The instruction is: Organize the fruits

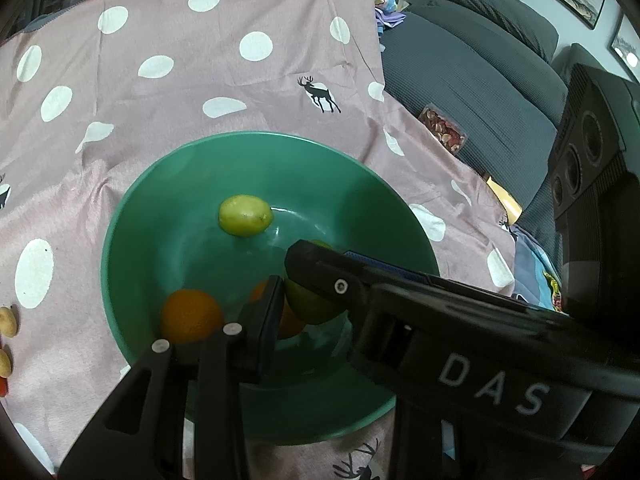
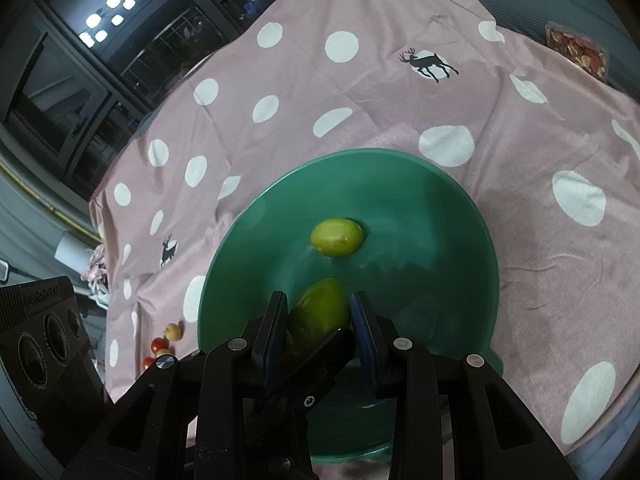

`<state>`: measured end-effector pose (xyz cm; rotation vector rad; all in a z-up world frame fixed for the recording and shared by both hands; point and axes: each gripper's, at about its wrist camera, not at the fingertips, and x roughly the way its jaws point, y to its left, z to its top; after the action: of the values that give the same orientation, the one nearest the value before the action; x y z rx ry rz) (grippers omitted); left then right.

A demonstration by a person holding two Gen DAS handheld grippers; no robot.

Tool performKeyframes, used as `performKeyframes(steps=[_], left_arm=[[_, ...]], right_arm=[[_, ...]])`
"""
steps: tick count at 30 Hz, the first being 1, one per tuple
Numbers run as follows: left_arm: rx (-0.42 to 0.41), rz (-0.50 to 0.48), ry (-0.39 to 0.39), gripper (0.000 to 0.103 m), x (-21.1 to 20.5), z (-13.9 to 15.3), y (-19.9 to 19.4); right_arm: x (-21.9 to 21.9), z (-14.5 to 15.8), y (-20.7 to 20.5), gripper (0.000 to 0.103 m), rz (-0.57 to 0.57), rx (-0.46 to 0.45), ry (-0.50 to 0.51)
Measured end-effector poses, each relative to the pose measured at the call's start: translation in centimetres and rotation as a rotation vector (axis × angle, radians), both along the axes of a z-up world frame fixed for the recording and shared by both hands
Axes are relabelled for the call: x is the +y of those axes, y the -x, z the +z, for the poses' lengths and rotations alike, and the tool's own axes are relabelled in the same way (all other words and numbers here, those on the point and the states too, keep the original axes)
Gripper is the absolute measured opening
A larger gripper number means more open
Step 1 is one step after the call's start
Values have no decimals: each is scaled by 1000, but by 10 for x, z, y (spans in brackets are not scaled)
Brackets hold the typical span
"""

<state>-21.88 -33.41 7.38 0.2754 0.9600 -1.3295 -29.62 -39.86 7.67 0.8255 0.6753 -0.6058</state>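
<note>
While both grippers hang over the wide round green plastic bowl [image 2: 460, 216], the right gripper [image 2: 320, 320] is closest to its own camera, and its two black fingers with blue pads stand on either side of a green oval fruit [image 2: 320, 312]. The pads seem to press on this fruit, so the right gripper is grasping it low inside the bowl. In the left wrist view the left gripper [image 1: 280, 300] shows only one finger clearly, because the body of the right gripper crosses in front of it; I cannot tell if the left one is clenched or released. Its visible finger stands just beside the same green fruit. Near this finger, two round orange fruits [image 1: 191, 314] lie at the bottom of the bowl. A little further, a yellow-green lemon [image 2: 337, 237] rests alone near the middle of the bowl. Beyond the bowl spreads the pink cloth with white dots and black deer figures [image 2: 360, 92]. Beside the cloth, further back, stands a grey sofa [image 1: 472, 80].
</note>
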Motion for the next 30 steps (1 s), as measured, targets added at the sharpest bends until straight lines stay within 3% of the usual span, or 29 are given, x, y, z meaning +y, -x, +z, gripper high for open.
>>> performKeyframes(steps=[3,6,8,11,16,19,25,30], left_arm=[[11,9,1,38,3,1,-1],[-17,23,27,49,15,12,-1],[-38,41,55,64,32,23,-4],[-78,99,107,77,70,38,-14],[-161,296,81,84,140,42,-47],[-191,429,55,86,183,32,-73],[-134,690,30,86,239,-1,-126],[-126,779,24,86,250,-3,-141]], right_arm=[[0,1,0,36,-11,12,13],[1,6,3,36,-58,41,65],[1,9,5,37,-72,31,82],[6,18,6,41,-84,-5,117],[26,31,-12,55,-24,-69,187],[40,34,-34,56,27,-75,211],[75,27,-81,56,115,-63,252],[109,19,-109,56,179,-65,359]])
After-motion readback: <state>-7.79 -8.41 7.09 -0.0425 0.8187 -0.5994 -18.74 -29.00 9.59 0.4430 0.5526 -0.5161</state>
